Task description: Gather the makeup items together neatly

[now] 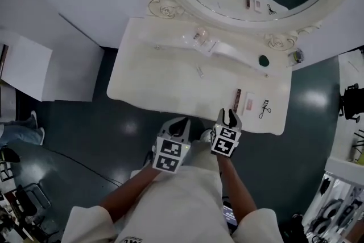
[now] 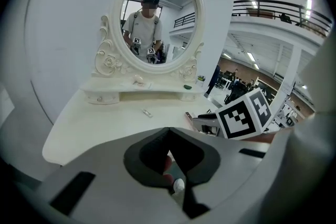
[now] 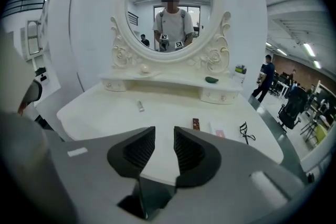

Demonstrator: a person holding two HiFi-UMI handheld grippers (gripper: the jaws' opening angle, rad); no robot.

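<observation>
Before the dressing table (image 1: pixel 165 85), the left hand-held gripper (image 2: pixel 168 130) is closed — the right hand-held gripper (image 3: pixel 164 132) narrowly parted, empty.

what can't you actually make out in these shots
- Small flat item: too small in every view to name.
- Reddish-white shape behind the left gripper's shut tips: left gripper view, its pads hide most.
- Pale rounded object: head view, washed out against white.

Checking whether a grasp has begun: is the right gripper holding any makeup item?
No, the right gripper has its jaws apart with only bare table showing between them, and the eyelash curler lies farther off.
</observation>
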